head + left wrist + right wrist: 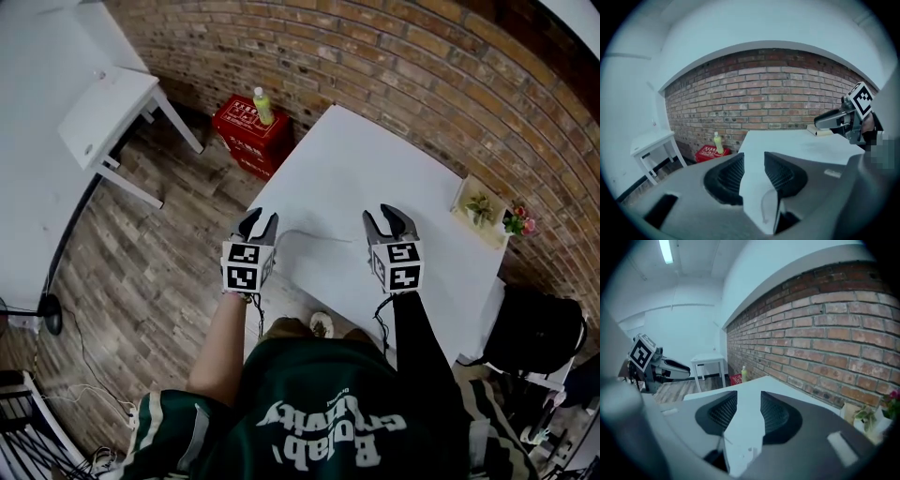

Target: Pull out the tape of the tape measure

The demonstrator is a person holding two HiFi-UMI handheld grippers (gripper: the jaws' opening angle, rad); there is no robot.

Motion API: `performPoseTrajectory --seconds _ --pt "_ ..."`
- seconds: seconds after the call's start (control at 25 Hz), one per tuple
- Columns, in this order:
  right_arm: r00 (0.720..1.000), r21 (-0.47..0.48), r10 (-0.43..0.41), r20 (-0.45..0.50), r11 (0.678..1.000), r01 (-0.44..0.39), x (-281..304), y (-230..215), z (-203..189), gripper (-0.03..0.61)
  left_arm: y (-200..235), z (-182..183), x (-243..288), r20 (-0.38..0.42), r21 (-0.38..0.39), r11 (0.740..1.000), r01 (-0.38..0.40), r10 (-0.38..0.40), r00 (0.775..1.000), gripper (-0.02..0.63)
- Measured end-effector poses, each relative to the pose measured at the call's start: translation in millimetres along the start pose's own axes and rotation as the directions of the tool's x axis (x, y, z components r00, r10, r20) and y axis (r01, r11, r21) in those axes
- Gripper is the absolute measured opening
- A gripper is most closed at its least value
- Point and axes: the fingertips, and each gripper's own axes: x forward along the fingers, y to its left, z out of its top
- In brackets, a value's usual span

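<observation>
Both grippers hover over the near part of the white table [375, 159]. My left gripper [259, 217] is open, and its jaws [753, 161] stand apart with only bare tabletop between them. My right gripper [386, 214] is open too, with nothing in the gap [749, 401]. Each gripper shows in the other's view: the right one [820, 123] at the far right, the left one [686, 369] at the far left. A thin pale curved line [314, 236] lies on the table between them; I cannot tell what it is. No tape measure case shows in any view.
A wooden planter box [481, 212] with small plants and pink flowers stands at the table's right edge. Beyond the far corner sits a red crate [246, 131] with a green bottle [262, 105] on it. A small white side table [108, 112] stands at left, a black bag [536, 330] at right.
</observation>
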Motion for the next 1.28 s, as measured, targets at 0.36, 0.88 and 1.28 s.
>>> performPoseTrajectory --seconds 0.36,0.88,1.28 --pt "0.971 -0.053 0.002 0.241 0.999 0.012 -39 5 107 0.181 -8 136 -49 0.279 0.092 0.995 -0.027 0.000 0.960 0.141" --pt "0.930 -0.109 -0.010 0.366 0.993 0.054 -76 15 157 0.014 -5 187 -94 0.415 0.092 0.991 -0.100 0.053 0.908 0.006" --pt "0.932 -0.123 -0.001 0.363 0.991 0.049 -72 19 160 0.014 1 184 -94 0.411 0.078 0.991 -0.105 0.064 0.909 0.006"
